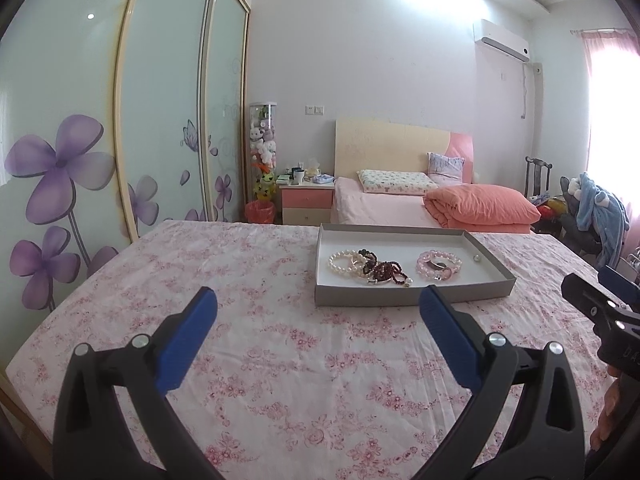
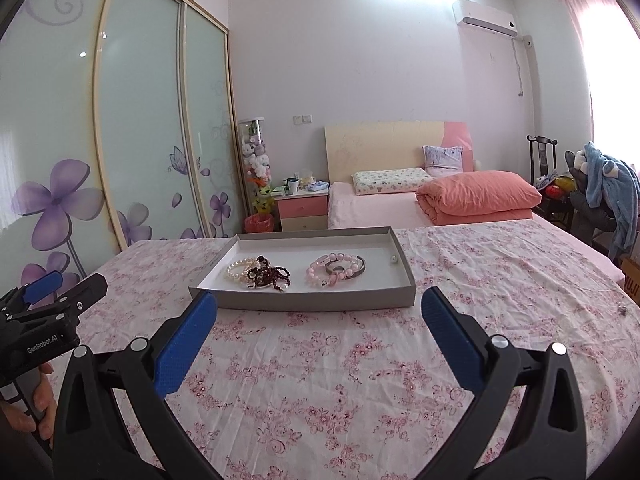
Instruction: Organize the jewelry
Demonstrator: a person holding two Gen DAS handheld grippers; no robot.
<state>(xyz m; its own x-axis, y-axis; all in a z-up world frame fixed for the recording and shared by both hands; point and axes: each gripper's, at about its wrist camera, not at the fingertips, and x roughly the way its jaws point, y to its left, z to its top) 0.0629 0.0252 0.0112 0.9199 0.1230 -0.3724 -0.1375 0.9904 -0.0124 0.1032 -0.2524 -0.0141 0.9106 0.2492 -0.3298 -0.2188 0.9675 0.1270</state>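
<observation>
Both grippers hang low over the table with the pink flowered cloth, and both hold nothing: the left gripper has its blue fingers spread wide, and the right gripper has its jaws wide apart in the same way. Between each pair of fingers there is only bare cloth. Just beyond the fingertips lies the shallow grey tray, a little to the right of the left jaws and a little to the left of the right jaws. All the jewelry I can see is inside it. In the part nearer to the left jaws, a white pearl bracelet touches a dark red bead strand, and these two look tangled in one heap. In the middle, apart from that heap, a pink bead bracelet lies with a grey metal bangle against it. Far at the right wall of the tray sits one small single pearl. No piece lies outside on the cloth. So the things are collected in the tray, but this fits two stages: a heap waiting to be sorted, or pieces put back together after handling; I cannot tell which. Behind the table stands a bed with an orange quilt.
</observation>
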